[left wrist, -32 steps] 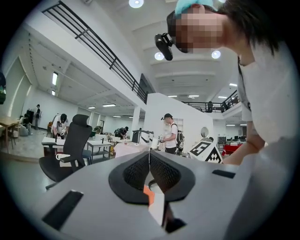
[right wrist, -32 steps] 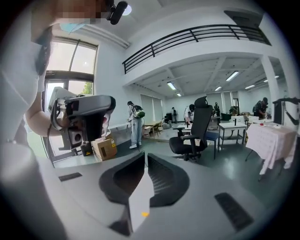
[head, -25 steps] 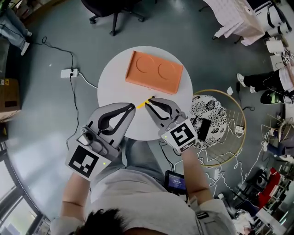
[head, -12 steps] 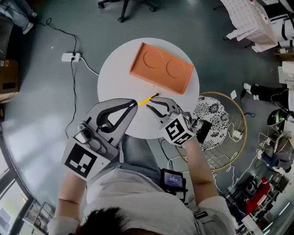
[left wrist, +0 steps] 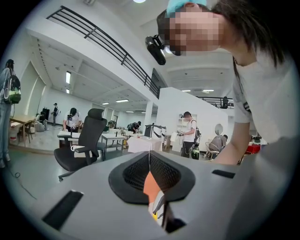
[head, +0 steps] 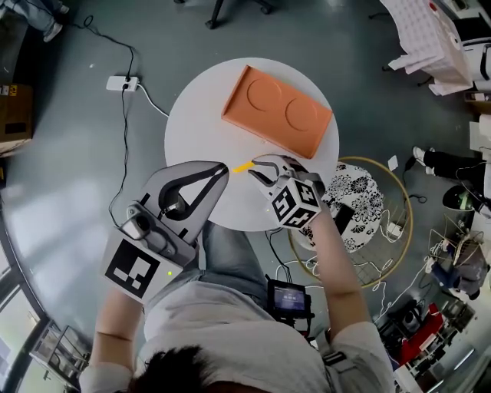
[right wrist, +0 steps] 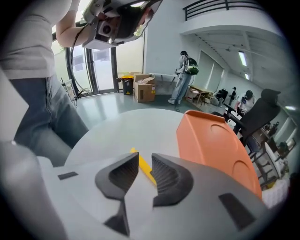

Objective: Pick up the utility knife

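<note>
The utility knife point(head: 242, 166) is a slim yellow bar lying on the round white table point(head: 198, 130), just short of the orange tray point(head: 276, 111). My right gripper point(head: 256, 169) is tipped down over the knife's near end and stands open. In the right gripper view the knife point(right wrist: 146, 170) runs through the narrow gap of the right gripper point(right wrist: 144, 160), and I see no pad pressing on it. My left gripper point(head: 222, 168) hovers just left of the knife. Its jaws are shut and hold nothing, as the left gripper point(left wrist: 149, 157) shows in its own view.
The orange tray point(right wrist: 215, 140) has two round hollows and takes up the table's far right. A patterned round basket point(head: 360, 207) stands on the floor at the right. A power strip point(head: 123, 83) with cables lies on the floor at left. A chair base point(head: 230, 8) stands beyond the table.
My right gripper has moved forward and down over the knife's near end, and its jaws have narrowed round it. The left gripper has stayed where it was, shut.
</note>
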A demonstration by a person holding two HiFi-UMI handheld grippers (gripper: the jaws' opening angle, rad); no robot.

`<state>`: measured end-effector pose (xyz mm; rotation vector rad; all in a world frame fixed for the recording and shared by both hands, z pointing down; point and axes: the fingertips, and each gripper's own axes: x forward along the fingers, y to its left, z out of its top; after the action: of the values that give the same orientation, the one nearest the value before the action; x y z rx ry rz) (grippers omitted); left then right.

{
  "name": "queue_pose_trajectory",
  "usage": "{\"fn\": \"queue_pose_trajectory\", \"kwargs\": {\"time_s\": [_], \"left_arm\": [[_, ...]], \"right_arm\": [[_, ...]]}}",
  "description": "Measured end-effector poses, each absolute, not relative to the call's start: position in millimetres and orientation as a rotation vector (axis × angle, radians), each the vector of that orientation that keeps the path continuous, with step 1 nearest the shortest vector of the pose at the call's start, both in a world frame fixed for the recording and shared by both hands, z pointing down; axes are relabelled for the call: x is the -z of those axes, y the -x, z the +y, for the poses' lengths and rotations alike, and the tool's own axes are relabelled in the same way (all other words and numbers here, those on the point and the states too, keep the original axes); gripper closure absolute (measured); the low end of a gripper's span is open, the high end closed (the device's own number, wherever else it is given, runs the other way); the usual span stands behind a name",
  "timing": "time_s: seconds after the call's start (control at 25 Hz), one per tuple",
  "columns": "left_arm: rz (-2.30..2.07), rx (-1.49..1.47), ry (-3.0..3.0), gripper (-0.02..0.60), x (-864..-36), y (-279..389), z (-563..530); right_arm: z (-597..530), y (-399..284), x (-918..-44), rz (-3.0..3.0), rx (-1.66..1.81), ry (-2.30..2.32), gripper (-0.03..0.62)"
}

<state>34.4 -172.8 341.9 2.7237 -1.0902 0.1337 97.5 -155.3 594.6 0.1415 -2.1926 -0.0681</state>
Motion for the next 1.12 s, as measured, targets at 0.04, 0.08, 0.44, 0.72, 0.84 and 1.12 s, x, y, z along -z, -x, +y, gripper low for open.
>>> {"fn": "queue_pose_trajectory", "kwargs": {"time_s": [0.04, 0.08, 0.44, 0.72, 0.84, 1.12], "left_arm": [[-1.096, -0.131, -2.718, 0.571, -342.9, -33.6, -173.1], [-1.100, -0.129, -2.713, 0.571, -344.2, -33.0, -173.3], [-1.116, -0.131, -2.694, 0.571, -349.0, -32.4, -174.2], [-1.117, -0.124, -2.685, 0.571, -348.1, -31.4, -178.4], [-1.119, -0.118, -2.684, 0.571, -347.8, -30.7, -179.7], [-1.123, -0.111, -2.680, 0.571, -349.0, -24.0, -181.1]], "right_arm": [[-155.6, -97.8, -598.9, -2.176, 0.078, -0.118, 0.500], [-155.4, -98.2, -603.3, -2.160, 0.085, -0.095, 0.500], [-158.6, -105.4, -622.7, -2.085, 0.088, -0.023, 0.500], [-161.0, -93.9, -620.4, -2.110, 0.056, -0.029, 0.500], [-155.8, -95.0, -619.8, -2.099, 0.020, -0.037, 0.500], [-140.4, -95.2, -621.0, -2.075, -0.003, -0.058, 0.500]]}}
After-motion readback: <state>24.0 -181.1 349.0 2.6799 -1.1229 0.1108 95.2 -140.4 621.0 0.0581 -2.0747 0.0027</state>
